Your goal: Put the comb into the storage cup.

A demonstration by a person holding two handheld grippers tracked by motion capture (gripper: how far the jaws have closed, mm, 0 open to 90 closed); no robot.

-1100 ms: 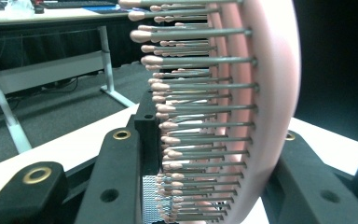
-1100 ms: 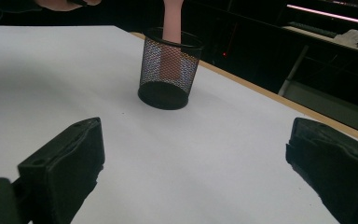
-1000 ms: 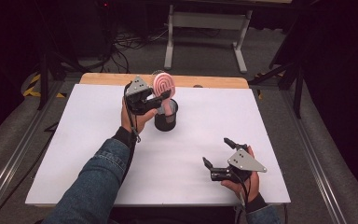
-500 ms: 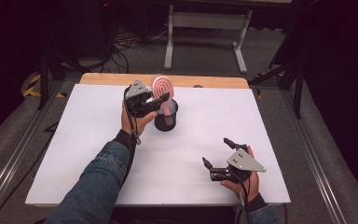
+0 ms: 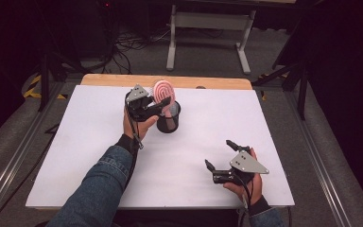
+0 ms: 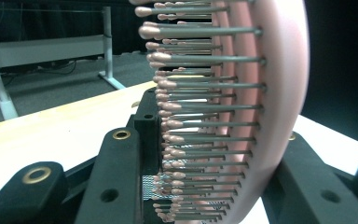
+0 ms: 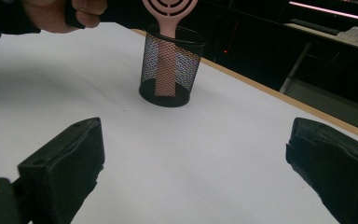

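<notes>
The left gripper [image 5: 157, 106] is clamped on the pink hairbrush [image 5: 163, 91], whose handle stands inside the black mesh cup [image 5: 168, 124]. The right gripper [image 5: 220, 154] rests on the white table [image 5: 75, 142] with its jaws wide apart, holding nothing.

Pink brush [image 5: 163, 92], prob. blk mesh cup [image 5: 168, 124]

No readable text, label, brand or number appears on anything here.

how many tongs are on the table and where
2. The left tongs are at the far middle of the white table, shut on the pink hairbrush standing in the black mesh cup. The right tongs rest open near the front right edge.
</notes>
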